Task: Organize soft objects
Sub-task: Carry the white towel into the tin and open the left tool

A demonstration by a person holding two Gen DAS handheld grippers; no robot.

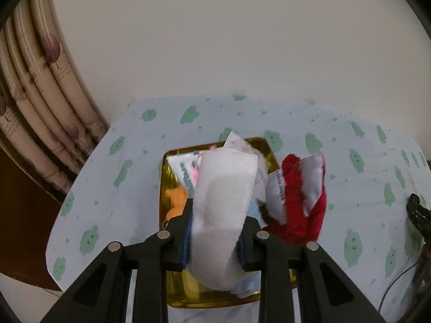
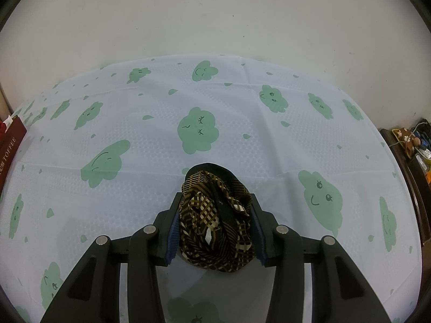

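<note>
Left gripper fingers pinch a white soft pad above the gold tin; right gripper fingers clamp a bunched patterned cloth over the tabletop; both judged light, limp, best held mid-bundle.

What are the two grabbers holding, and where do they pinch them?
The left gripper pinches a white soft pad near its lower end. The right gripper squeezes a bunched brown patterned cloth across its middle.

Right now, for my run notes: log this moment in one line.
left gripper: shut on white pad, over gold tin | right gripper: shut on plaid cloth, above tablecloth | red pouch: beside tin
</note>
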